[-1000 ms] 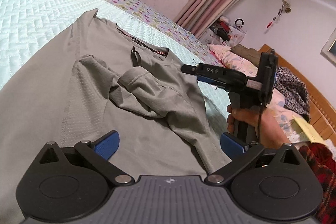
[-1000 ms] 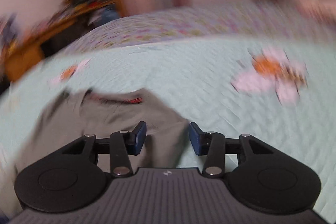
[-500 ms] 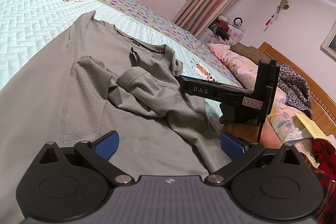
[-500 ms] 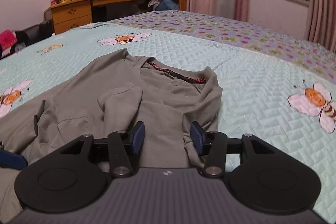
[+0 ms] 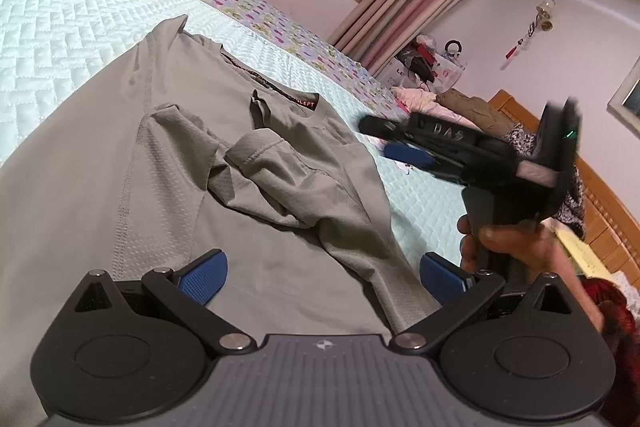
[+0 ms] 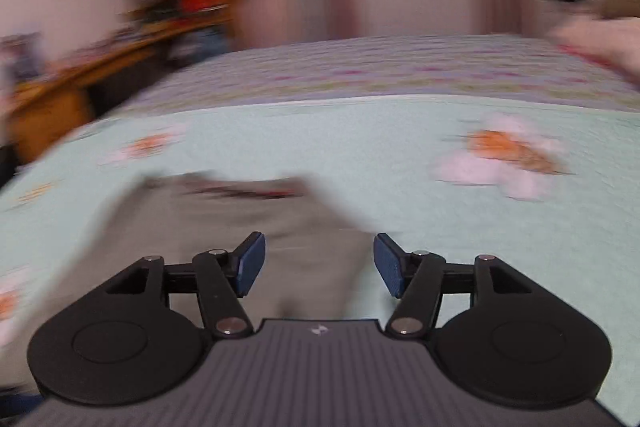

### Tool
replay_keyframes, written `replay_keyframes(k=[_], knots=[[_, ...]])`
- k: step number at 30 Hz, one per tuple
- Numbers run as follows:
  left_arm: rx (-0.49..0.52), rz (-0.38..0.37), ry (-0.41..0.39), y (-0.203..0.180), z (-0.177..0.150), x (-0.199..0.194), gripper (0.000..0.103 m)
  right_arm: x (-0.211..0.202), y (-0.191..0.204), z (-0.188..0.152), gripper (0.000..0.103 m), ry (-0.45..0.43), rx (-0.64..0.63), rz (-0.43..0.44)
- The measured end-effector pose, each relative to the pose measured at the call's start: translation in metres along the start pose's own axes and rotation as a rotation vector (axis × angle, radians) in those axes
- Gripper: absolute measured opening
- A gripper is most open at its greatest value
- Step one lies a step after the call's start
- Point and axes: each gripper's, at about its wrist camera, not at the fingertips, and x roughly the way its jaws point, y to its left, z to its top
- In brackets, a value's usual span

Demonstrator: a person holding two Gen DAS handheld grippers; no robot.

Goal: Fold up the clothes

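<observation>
Cloth like this grey-green T-shirt [image 5: 168, 163] will be light, limp and a little slippery; it looks like thin sports knit, with a dotted mesh panel down the side, so it should sag from any single hold and slide over itself rather than crease sharply. The best places to take it are likely the doubled edges: the stitched sleeve hem, the shoulder seam or the ribbed collar, where a pinch catches more than one layer.

The shirt lies on the bed's pale mint quilt [image 5: 60, 27], which is stitched in a zigzag and printed with bees. Its collar, with a dark inner band and a red label, points toward the far side of the bed. One sleeve [image 5: 280, 171] is thrown inward across the chest in a loose, rumpled heap, not flat, and the near side edge is ridged with folds.

The left gripper [image 5: 322, 277] hovers low over the shirt's body, fingers wide, fabric beneath them but nothing pinched. The right gripper [image 6: 318, 263], held by a hand [image 5: 516, 247] off the shirt's edge, has just been opening; its fingers stand well apart with nothing between them, above the shirt's collar end in its own blurred view.
</observation>
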Motion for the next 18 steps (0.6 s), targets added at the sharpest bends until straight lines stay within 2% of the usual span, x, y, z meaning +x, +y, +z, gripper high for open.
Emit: replay_keyframes(k=[3,6,8,10,12,14,15,17,18], knots=[[-0.021,-0.022,0.002,0.003,0.002,-0.002,0.102,0.019,0.051,0.003,0.071,0.119,-0.161,0.094],[-0.049,-0.045,0.002,0.007,0.004,-0.004,0.102,0.033,0.08,0.002,0.071,0.176,-0.26,0.074],[-0.062,-0.054,0.003,0.009,0.004,-0.004,0.102,0.037,0.087,-0.003,0.076,0.214,-0.311,0.055],[-0.065,-0.055,0.004,0.009,0.004,-0.004,0.102,0.04,0.093,-0.01,0.077,0.233,-0.367,0.013],[-0.064,-0.053,0.005,0.008,0.004,-0.004,0.102,0.039,0.087,-0.017,0.075,0.228,-0.346,-0.011],[-0.063,-0.052,0.006,0.008,0.004,-0.004,0.102,0.04,0.077,-0.02,0.05,0.236,-0.278,-0.005],[-0.062,-0.052,0.006,0.008,0.004,-0.004,0.102,0.04,0.073,-0.022,0.048,0.233,-0.248,-0.001],[-0.06,-0.052,0.007,0.008,0.004,-0.004,0.102,0.034,0.067,-0.024,0.035,0.196,-0.163,0.023],[-0.058,-0.05,0.007,0.008,0.004,-0.004,0.102,0.029,0.063,-0.024,0.035,0.177,-0.121,0.039]])
